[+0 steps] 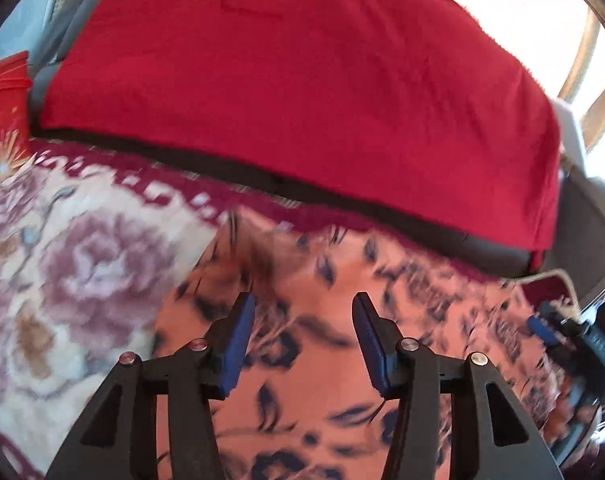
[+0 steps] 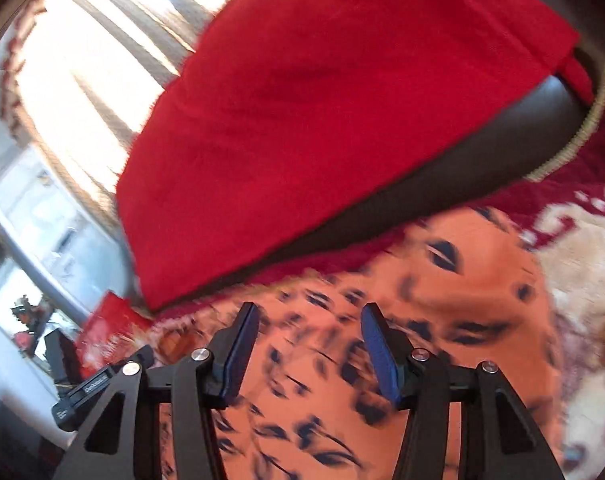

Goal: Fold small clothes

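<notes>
An orange garment with dark blue leaf-like print [image 1: 322, 360] lies spread on a floral blanket. My left gripper [image 1: 302, 312] hovers over its left part, jaws open, nothing between them. The garment also shows in the right wrist view [image 2: 454, 280]. My right gripper [image 2: 308, 320] hovers over its right part, jaws open and empty. The right gripper also shows at the right edge of the left wrist view [image 1: 550, 328]. The left gripper also shows at the left edge of the right wrist view [image 2: 74, 392]. Both views are blurred.
A cream and mauve floral blanket [image 1: 62, 272] with a dark red border covers the surface. A red fleece cloth [image 1: 302, 92] drapes over a dark cushion behind the garment. A red box [image 1: 2, 100] sits at far left. A bright window [image 2: 82, 60] lies beyond.
</notes>
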